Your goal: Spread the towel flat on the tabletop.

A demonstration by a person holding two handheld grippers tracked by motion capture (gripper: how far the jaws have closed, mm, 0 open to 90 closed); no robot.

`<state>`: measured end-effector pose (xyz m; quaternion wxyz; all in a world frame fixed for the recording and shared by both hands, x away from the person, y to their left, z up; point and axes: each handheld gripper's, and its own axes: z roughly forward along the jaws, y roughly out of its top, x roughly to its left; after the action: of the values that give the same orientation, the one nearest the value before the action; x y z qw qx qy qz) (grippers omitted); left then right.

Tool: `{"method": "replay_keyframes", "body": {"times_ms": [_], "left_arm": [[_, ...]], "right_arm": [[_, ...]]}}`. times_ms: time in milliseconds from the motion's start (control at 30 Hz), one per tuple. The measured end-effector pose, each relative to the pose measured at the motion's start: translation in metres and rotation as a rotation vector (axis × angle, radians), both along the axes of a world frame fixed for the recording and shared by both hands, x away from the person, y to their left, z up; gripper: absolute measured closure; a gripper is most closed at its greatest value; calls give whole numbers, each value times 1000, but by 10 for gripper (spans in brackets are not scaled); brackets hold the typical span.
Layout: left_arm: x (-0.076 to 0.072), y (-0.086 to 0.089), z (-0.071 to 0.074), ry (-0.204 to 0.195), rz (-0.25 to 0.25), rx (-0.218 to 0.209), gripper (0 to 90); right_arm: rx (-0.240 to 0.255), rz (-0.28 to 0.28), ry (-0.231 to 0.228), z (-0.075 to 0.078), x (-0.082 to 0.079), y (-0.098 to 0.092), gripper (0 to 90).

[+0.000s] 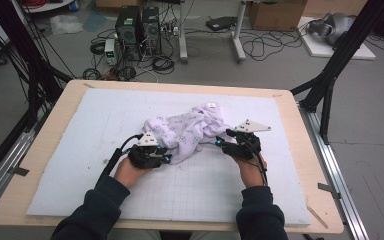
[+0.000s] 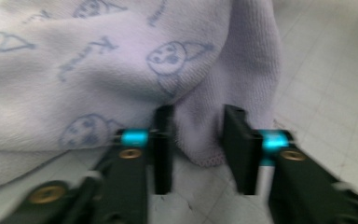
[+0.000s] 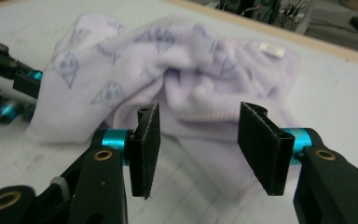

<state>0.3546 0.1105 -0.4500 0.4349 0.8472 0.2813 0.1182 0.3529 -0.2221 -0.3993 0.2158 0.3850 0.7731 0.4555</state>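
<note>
A crumpled pale lilac cloth (image 1: 190,131) printed with small blue figures lies in the middle of the white gridded mat (image 1: 80,150). My left gripper (image 1: 169,158) is at the cloth's near left edge. In the left gripper view a corner of the cloth (image 2: 200,140) lies between the jaws of that gripper (image 2: 199,112), and the fabric there looks rounded, not pinched. My right gripper (image 1: 223,140) is at the cloth's near right edge. Its jaws (image 3: 198,112) stand open with nothing between them, the cloth (image 3: 191,79) lying just beyond. The left gripper (image 3: 14,77) also appears at the left of the right gripper view.
The mat rests on a wooden table (image 1: 300,150). A white label (image 1: 211,105) is sewn on the cloth's far end. Computer towers (image 1: 137,27) and cables lie on the floor beyond the table. Black frame poles (image 1: 330,80) stand at the right.
</note>
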Motion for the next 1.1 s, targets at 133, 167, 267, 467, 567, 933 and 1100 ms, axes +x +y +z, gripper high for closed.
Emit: {"method": "replay_keyframes", "body": {"times_ms": [133, 167, 267, 467, 567, 933, 1100], "left_arm": [[-1, 3, 4, -2, -23, -32, 842], [-1, 3, 4, -2, -23, -32, 844], [-3, 13, 16, -13, -20, -117, 845], [-11, 36, 36, -46, -2, -253, 846], [-18, 47, 39, -61, 1, -290, 846], [-20, 74, 37, -60, 51, -334, 846], [-23, 77, 39, -61, 45, -344, 845]], "right_arm": [[-55, 49, 42, -17, -7, 7, 542], [-58, 58, 56, -19, -7, 10, 547], [-70, 101, 68, -25, -7, 21, 576], [-107, 163, 76, -33, -6, 45, 589], [-106, 195, 77, -37, -3, 65, 602], [-140, 177, 108, -35, -4, 66, 871], [-114, 155, 93, -28, -25, 36, 871]]}}
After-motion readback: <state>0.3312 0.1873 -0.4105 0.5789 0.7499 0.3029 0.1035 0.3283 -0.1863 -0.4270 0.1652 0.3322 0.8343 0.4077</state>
